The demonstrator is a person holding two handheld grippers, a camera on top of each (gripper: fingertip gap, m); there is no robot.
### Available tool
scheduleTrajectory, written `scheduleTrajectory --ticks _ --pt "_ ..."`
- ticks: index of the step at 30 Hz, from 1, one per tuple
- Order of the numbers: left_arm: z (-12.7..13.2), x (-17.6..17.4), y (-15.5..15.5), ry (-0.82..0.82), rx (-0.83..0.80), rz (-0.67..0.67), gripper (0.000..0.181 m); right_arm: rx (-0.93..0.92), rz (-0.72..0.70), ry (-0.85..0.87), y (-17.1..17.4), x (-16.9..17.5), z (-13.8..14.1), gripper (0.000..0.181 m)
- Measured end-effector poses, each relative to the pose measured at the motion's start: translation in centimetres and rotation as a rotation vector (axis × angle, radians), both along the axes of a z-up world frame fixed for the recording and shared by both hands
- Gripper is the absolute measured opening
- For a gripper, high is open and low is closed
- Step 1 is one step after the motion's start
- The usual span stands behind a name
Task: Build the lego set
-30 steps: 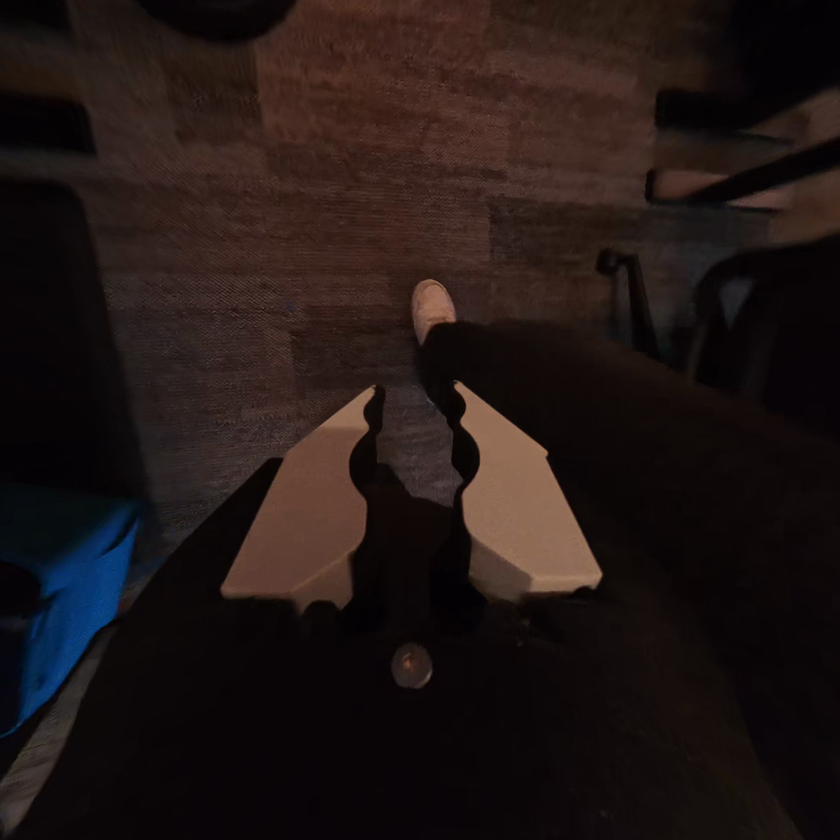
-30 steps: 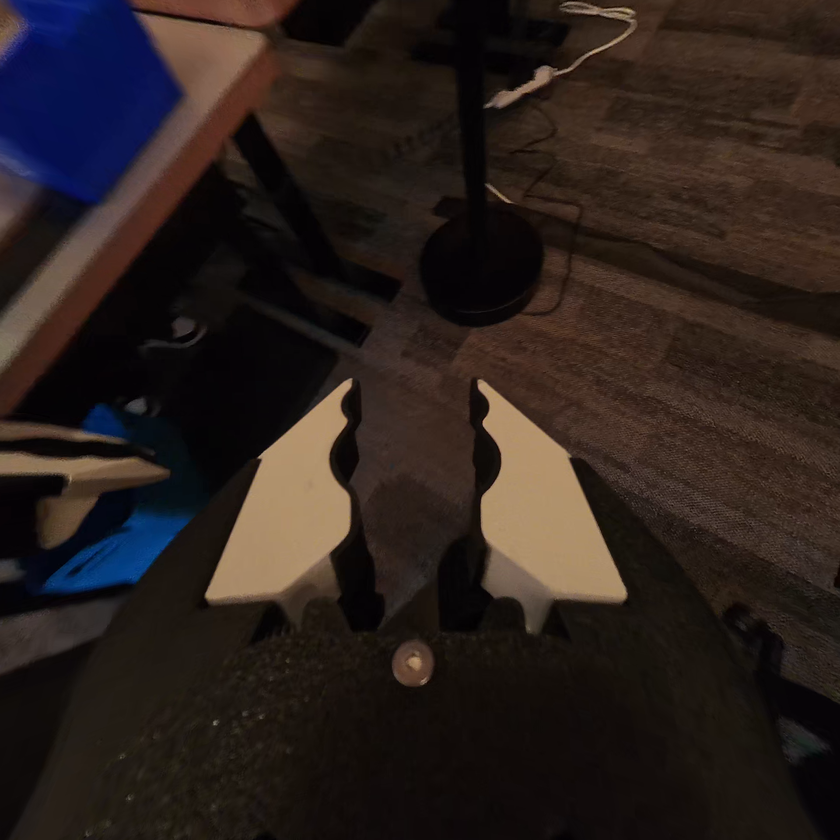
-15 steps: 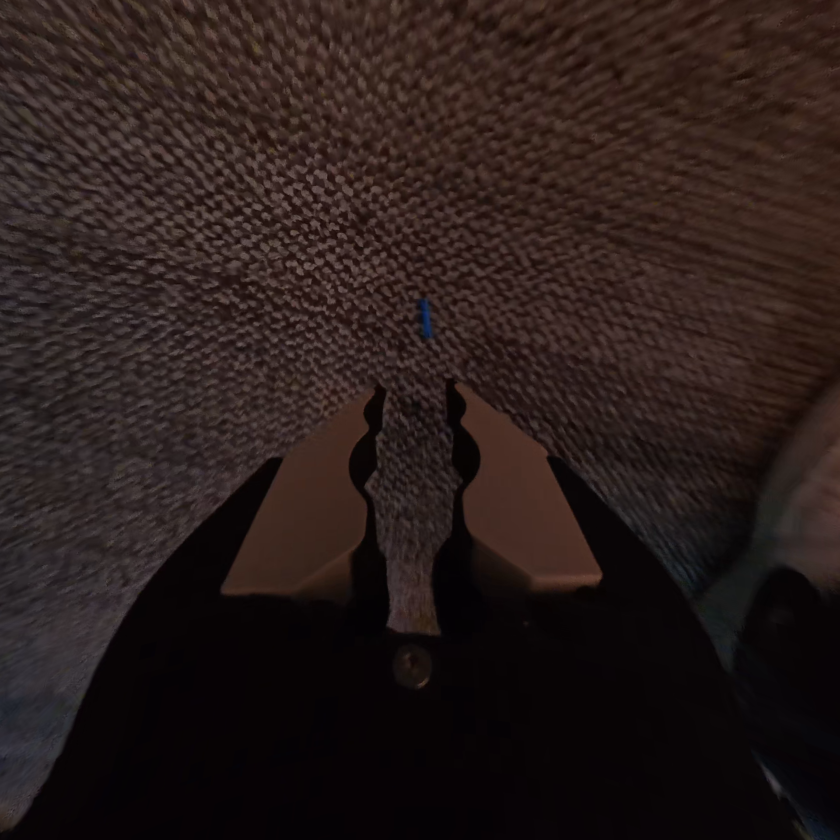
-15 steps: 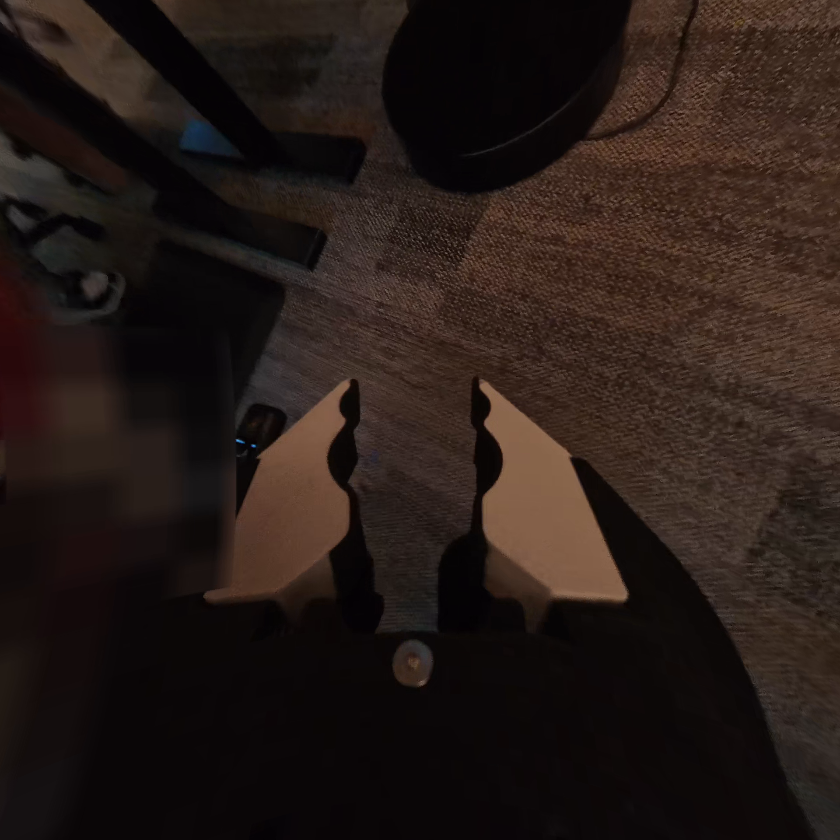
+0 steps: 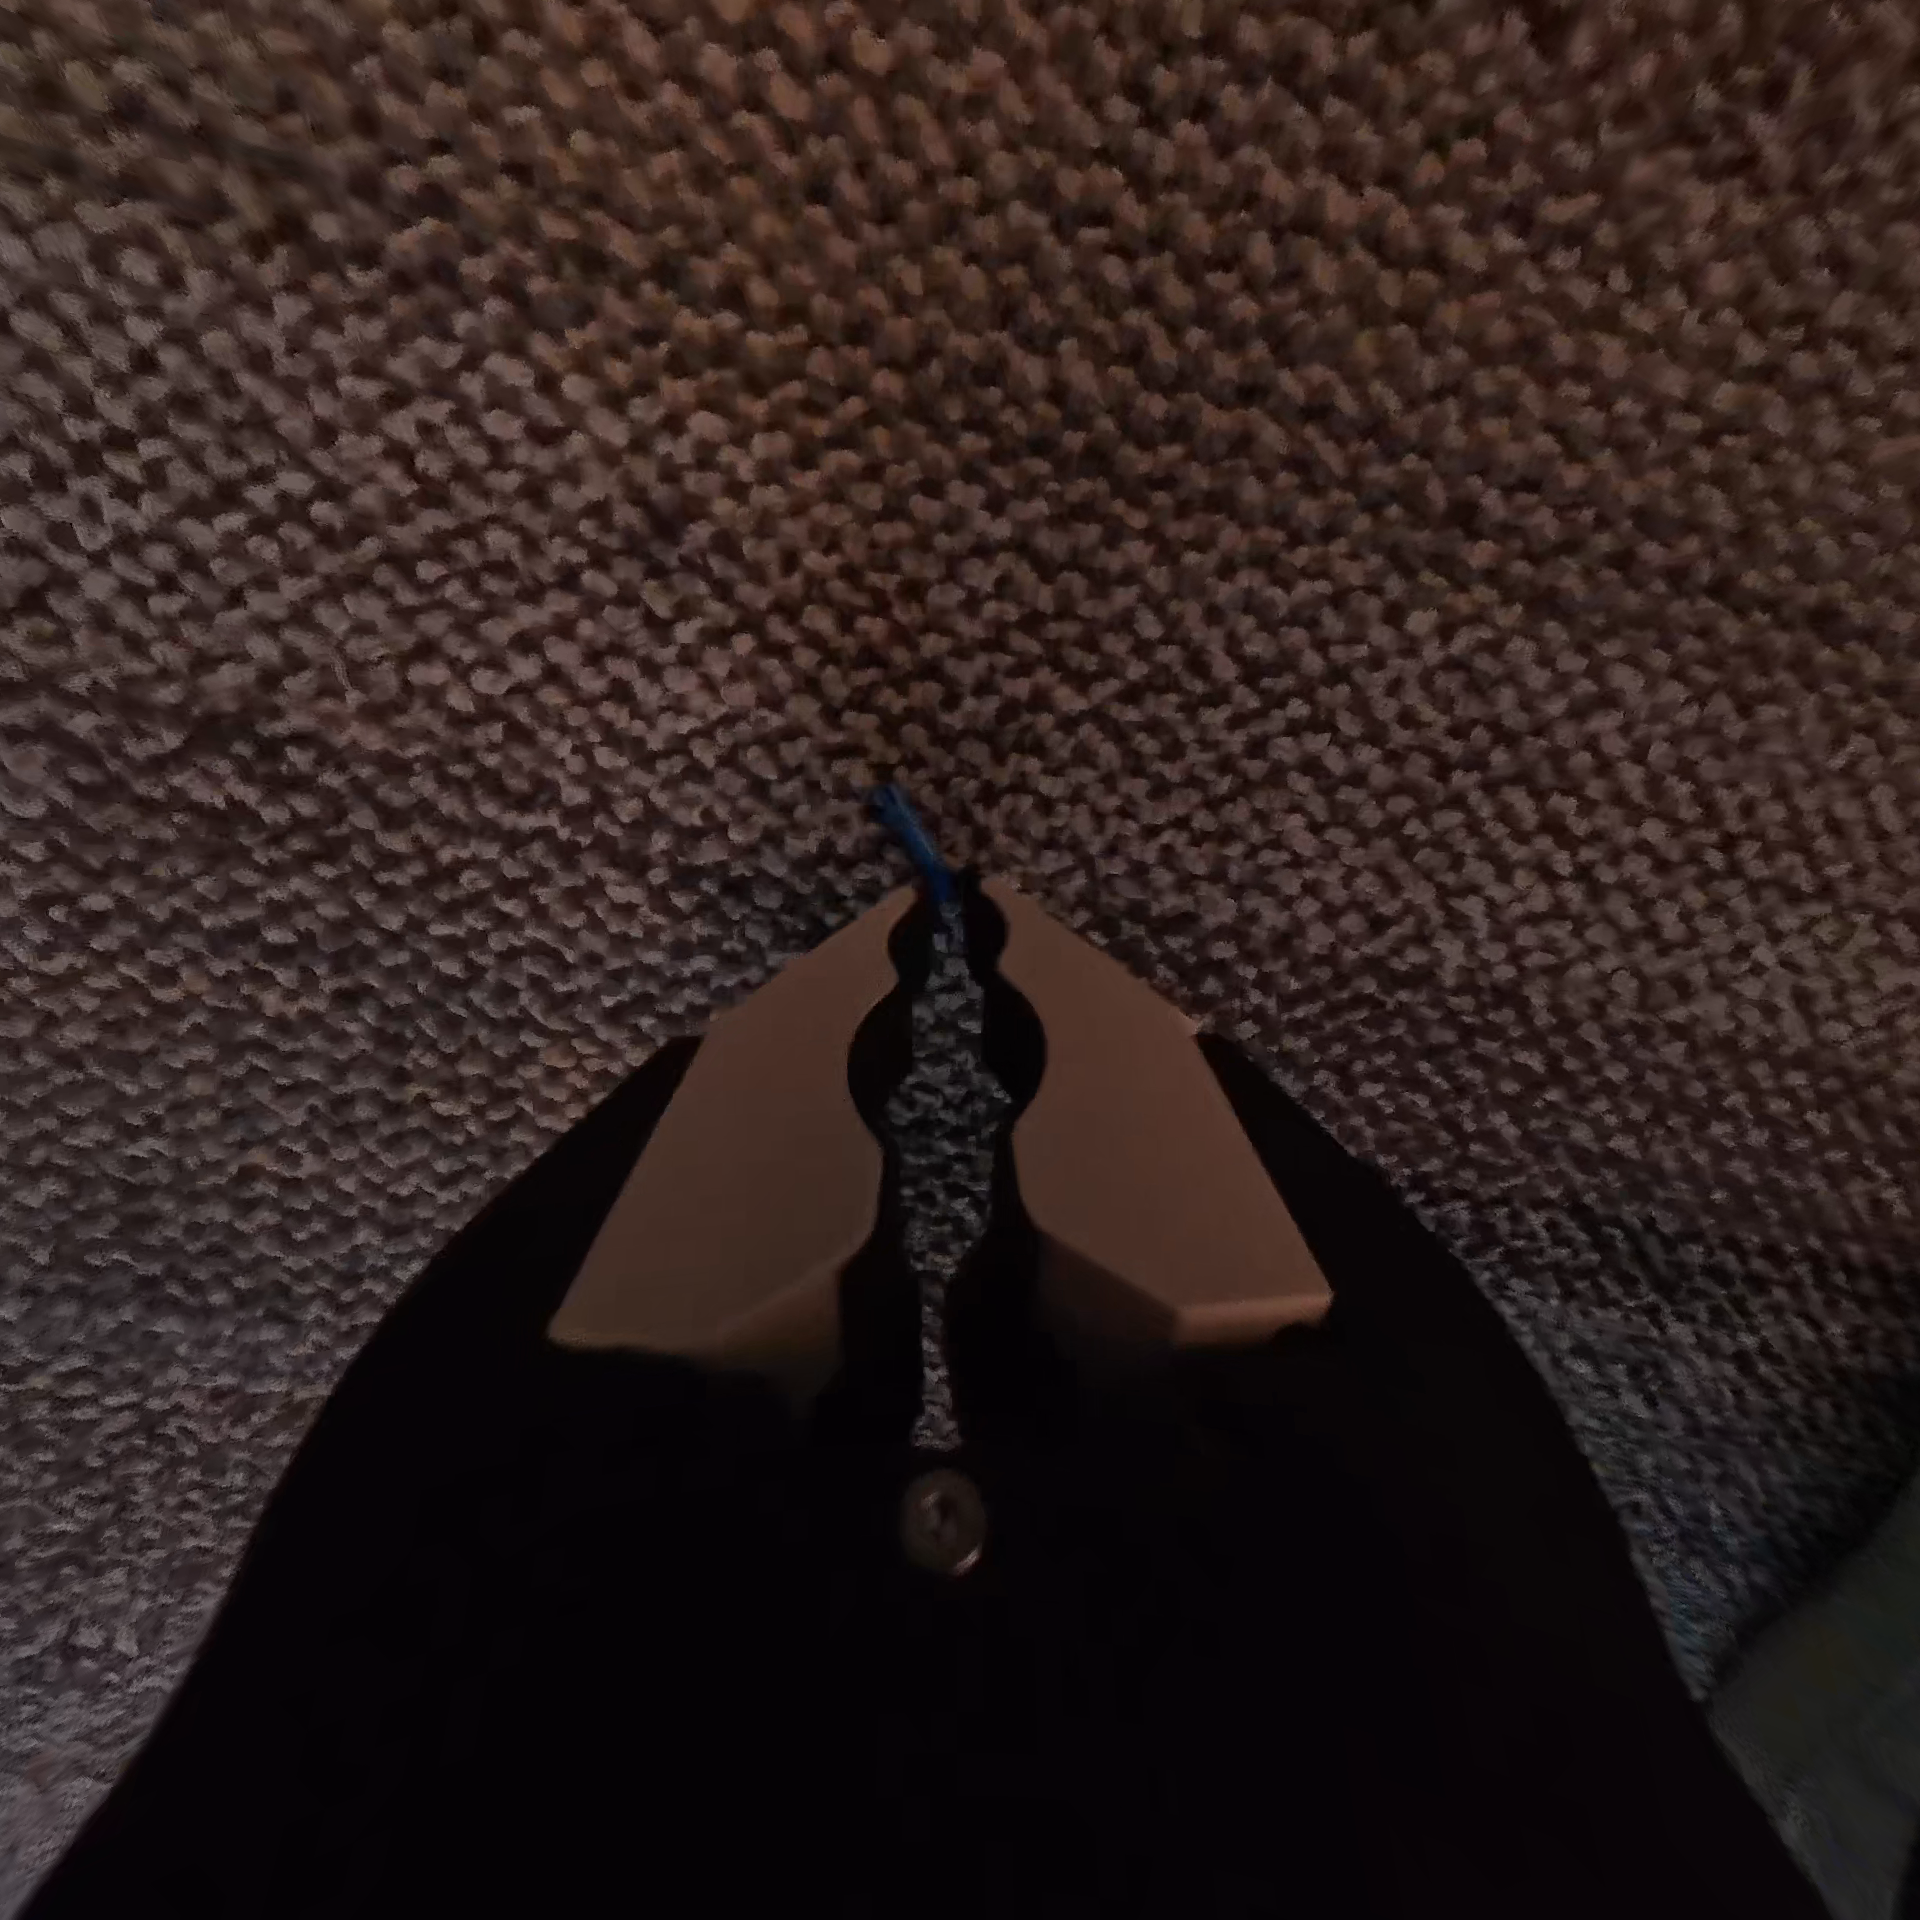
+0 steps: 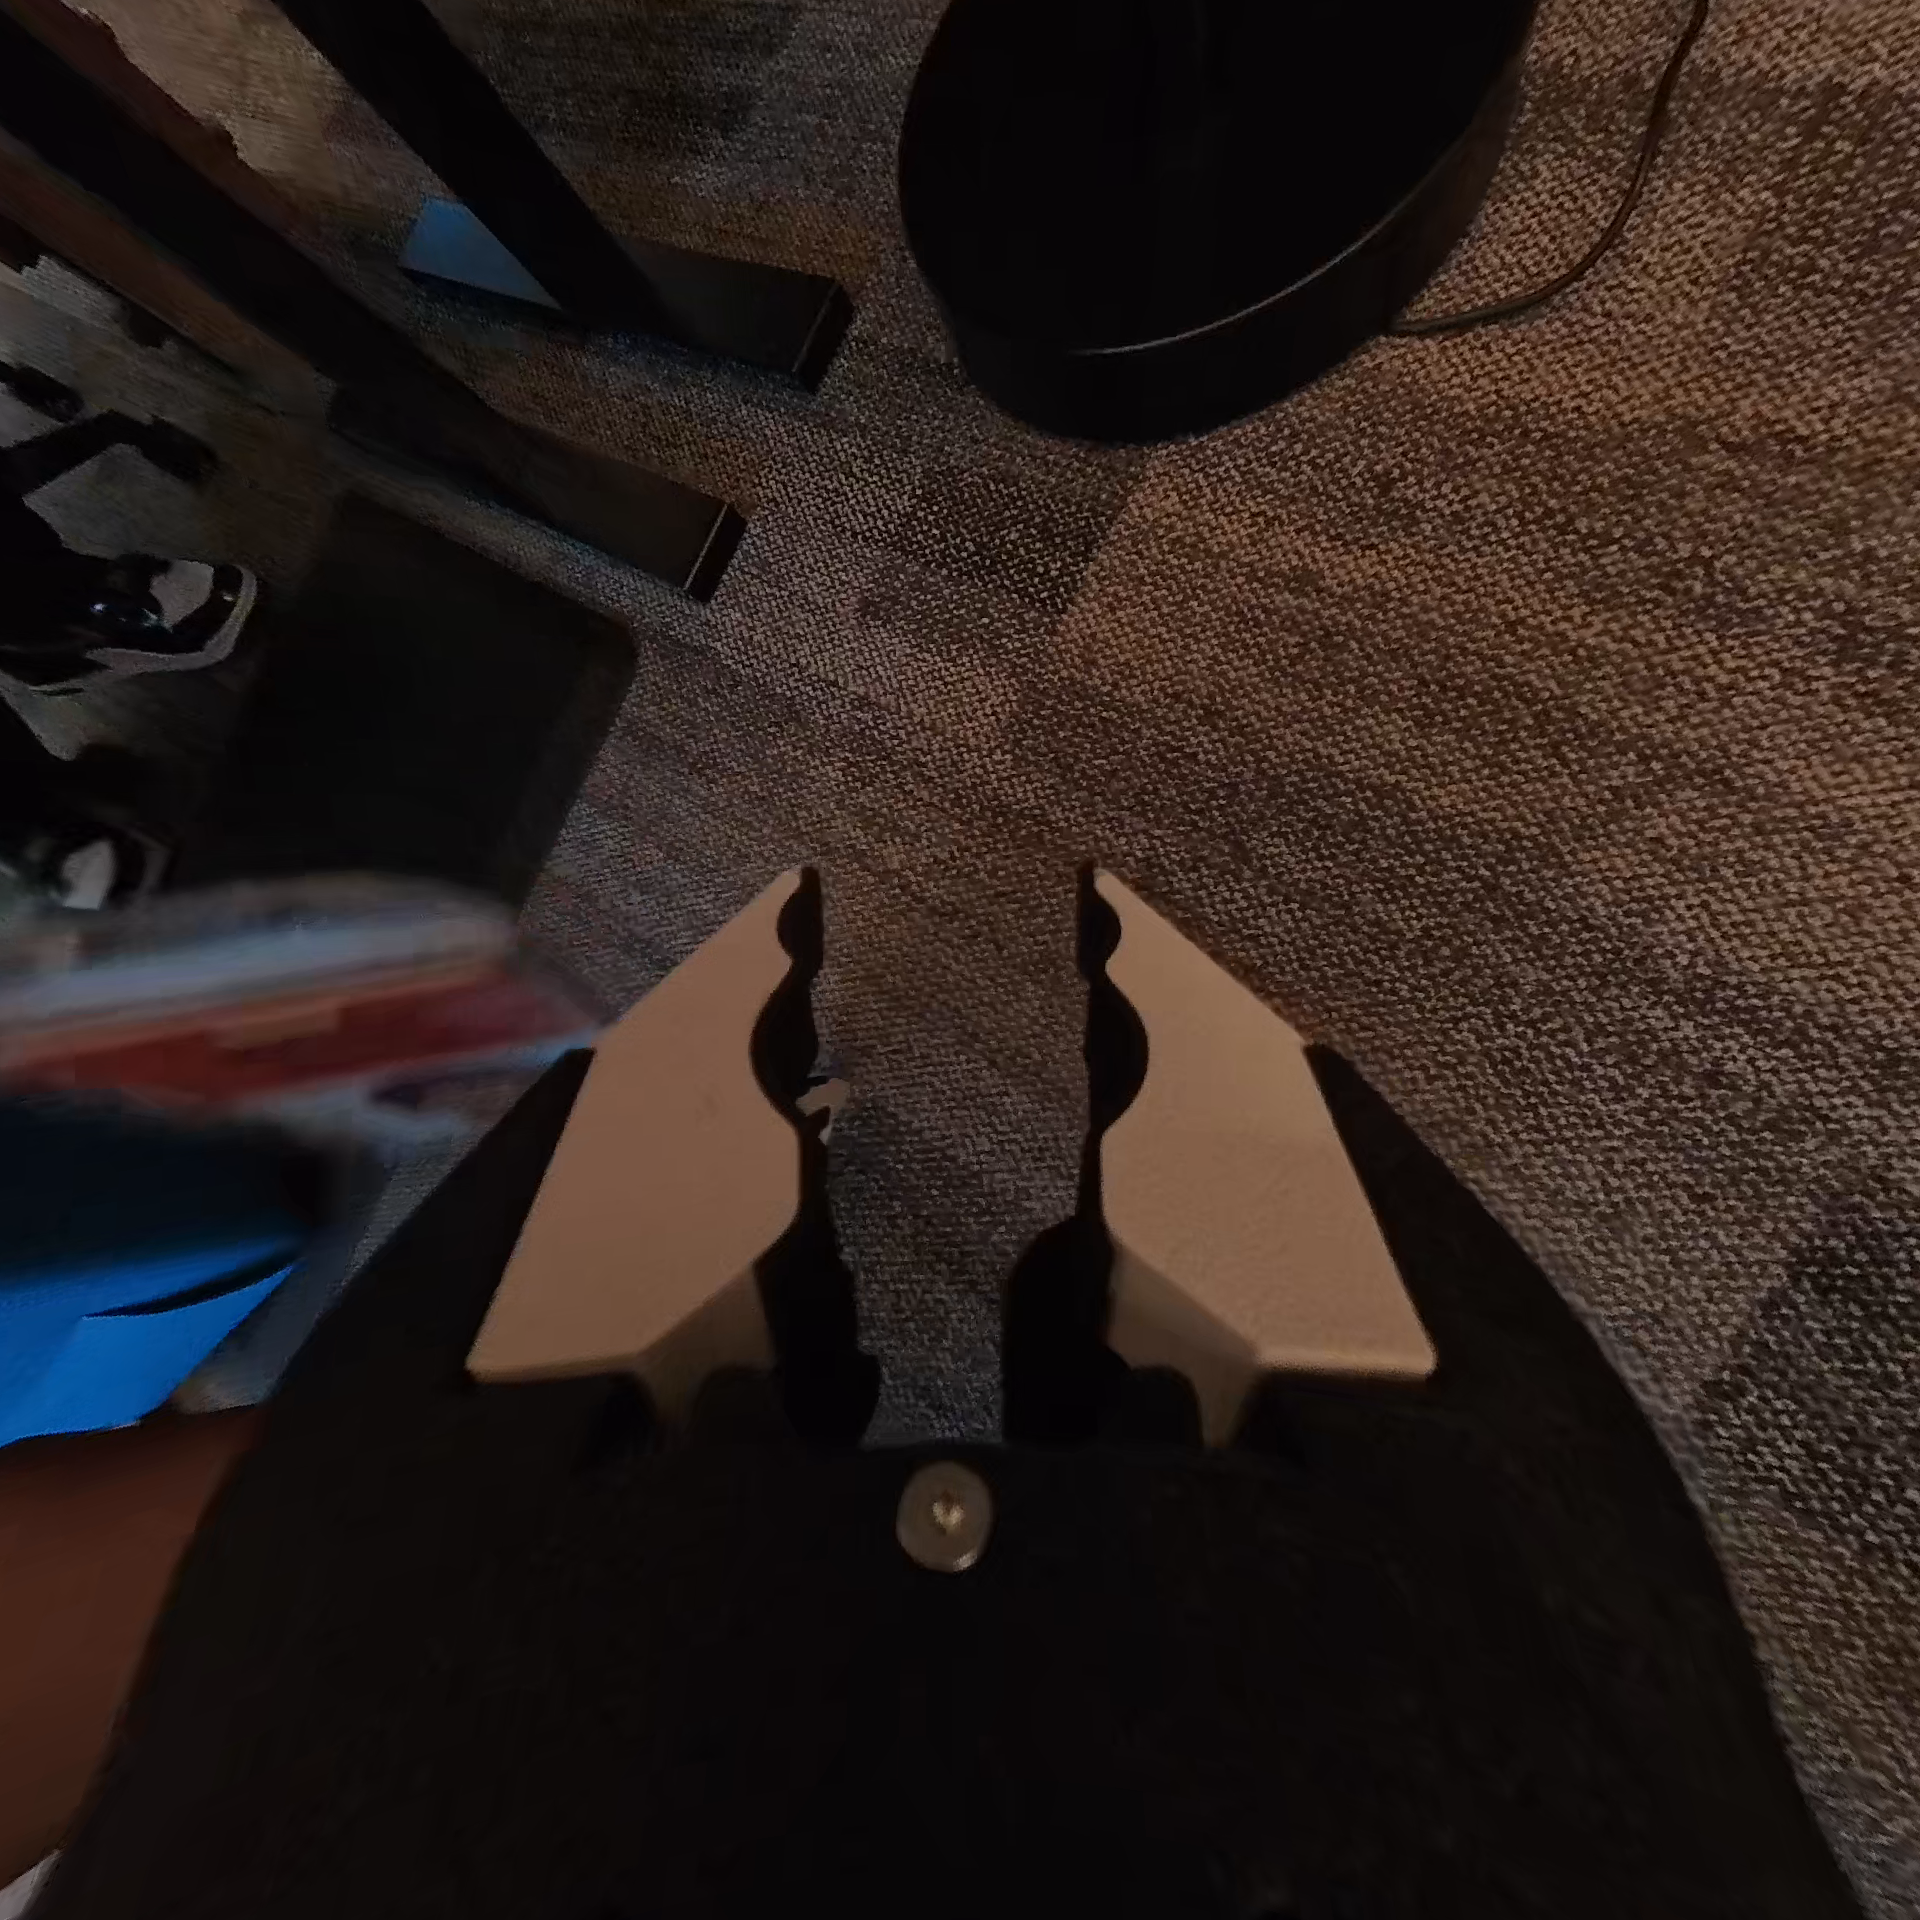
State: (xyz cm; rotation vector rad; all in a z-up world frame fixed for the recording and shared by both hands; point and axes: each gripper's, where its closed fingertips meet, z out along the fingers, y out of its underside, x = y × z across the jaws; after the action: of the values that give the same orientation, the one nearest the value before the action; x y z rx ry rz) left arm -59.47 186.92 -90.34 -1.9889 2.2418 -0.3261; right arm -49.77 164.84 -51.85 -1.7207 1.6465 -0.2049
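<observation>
Left wrist view is filled by looped grey-brown carpet, seen from very close. The left gripper points down at it with its pale fingers drawn nearly together, only a thin slit between the tips. A thin blue piece lies on the carpet right at those tips, its near end sitting in the slit; whether the tips actually pinch it cannot be told in the dim light.

In the right wrist view, the right gripper hangs above the carpet with its fingers spread wide and nothing between them. Ahead of it stands a round black base with a thin cable running past it. Dark table legs cross the upper left, and a blurred blue thing sits at the left edge
</observation>
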Motion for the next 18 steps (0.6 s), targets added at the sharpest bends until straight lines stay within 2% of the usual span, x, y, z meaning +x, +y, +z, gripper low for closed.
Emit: scheduleTrajectory --ticks 6,8,10,12,14,16,18 --pt "0.6 0.1 -0.1 0.034 -0.006 -0.062 0.004 -0.009 0.003 0.014 -1.7 -0.3 -0.2 0.047" --pt "2.6 0.5 -0.6 0.028 -0.038 -0.080 0.004 -0.004 -0.022 0.020 -2.8 -0.4 -0.1 0.046" --pt "6.9 1.8 -2.2 -0.014 -0.097 -0.106 0.004 0.027 -0.052 0.033 -3.8 -0.7 0.7 0.045" --pt "14.0 3.6 -5.2 -0.091 -0.198 -0.163 0.004 0.104 -0.073 0.065 -4.3 -1.4 2.6 0.041" --pt "23.7 5.6 -9.4 -0.195 -0.296 -0.267 0.004 0.224 -0.072 0.104 -4.2 -2.3 6.2 0.040" --pt "35.2 7.2 -14.1 -0.308 -0.390 -0.396 0.004 0.341 -0.082 0.118 -4.5 -2.8 12.0 0.036" --pt "47.9 8.4 -18.7 -0.432 -0.478 -0.525 0.004 0.467 -0.081 0.063 -4.9 -2.2 20.8 0.031"
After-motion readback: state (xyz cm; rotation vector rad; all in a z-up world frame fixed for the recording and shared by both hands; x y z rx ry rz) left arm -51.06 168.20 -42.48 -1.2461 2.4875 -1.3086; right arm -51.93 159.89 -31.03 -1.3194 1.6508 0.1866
